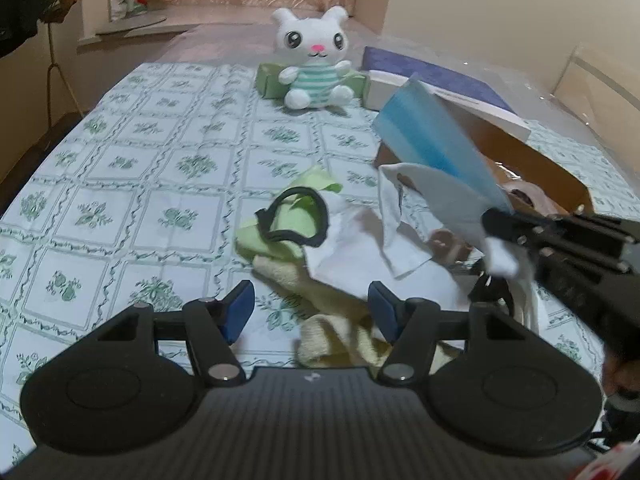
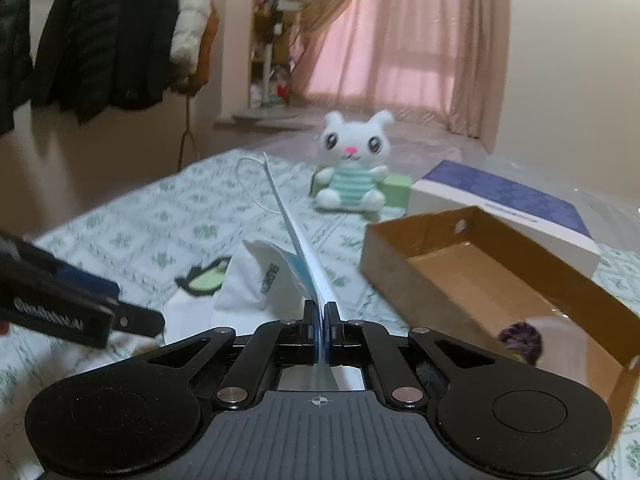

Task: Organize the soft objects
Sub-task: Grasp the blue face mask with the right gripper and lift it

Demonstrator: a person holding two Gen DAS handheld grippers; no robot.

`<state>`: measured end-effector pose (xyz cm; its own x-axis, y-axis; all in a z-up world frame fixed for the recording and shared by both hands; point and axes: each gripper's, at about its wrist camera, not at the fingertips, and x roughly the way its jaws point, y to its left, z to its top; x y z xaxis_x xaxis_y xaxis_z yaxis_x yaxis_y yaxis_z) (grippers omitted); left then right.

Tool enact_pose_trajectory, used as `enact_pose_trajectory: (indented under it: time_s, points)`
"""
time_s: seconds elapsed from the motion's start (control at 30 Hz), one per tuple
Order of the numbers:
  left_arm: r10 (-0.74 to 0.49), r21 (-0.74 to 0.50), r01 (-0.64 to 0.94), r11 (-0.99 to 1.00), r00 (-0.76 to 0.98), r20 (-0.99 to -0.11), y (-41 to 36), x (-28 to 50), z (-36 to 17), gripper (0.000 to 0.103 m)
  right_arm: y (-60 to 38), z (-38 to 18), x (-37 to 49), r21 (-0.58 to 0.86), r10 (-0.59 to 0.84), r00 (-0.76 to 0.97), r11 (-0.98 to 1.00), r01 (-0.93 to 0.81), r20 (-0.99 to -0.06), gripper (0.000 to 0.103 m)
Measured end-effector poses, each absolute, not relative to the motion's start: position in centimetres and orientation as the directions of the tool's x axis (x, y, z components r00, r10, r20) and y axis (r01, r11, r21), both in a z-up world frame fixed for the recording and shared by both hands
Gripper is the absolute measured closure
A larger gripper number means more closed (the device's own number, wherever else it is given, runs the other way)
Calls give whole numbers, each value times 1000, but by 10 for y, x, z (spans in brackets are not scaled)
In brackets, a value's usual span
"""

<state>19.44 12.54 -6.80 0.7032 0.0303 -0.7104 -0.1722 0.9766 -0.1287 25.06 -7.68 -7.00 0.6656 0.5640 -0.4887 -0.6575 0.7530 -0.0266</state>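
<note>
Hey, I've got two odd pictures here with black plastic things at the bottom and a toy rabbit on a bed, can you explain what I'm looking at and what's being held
These are no robot arms. A person holds a hand-held grabbing tool in each hand, and each tool carries a wide-angle camera that looks out along its two fingers. One picture is from the left tool, the other from the right.

The left tongs are open and hold nothing, above a pile of soft things: a cream towel, a green cloth with a black band on it, and white cloth.

The right tongs are shut on a blue face mask, seen edge-on in their own view and from the side in the left view.

Farther back on the flowered sheet sits a white plush rabbit. To the right is an open brown cardboard box, and behind it a white box with a purple top.
</note>
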Motion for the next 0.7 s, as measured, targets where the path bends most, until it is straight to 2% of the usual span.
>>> enact_pose_trajectory:
  time_s: [0.4,0.7]
  points:
    - [-32,-117,-69,991,720,-693,90,187,-59,43,-158,-31,237,225,579,656,807,-546,-484,101]
    - [-88,-123,-1,992,696,-713,59,169,-62,43,-224,-34,204,358,543,613,840,-408,-573,100]
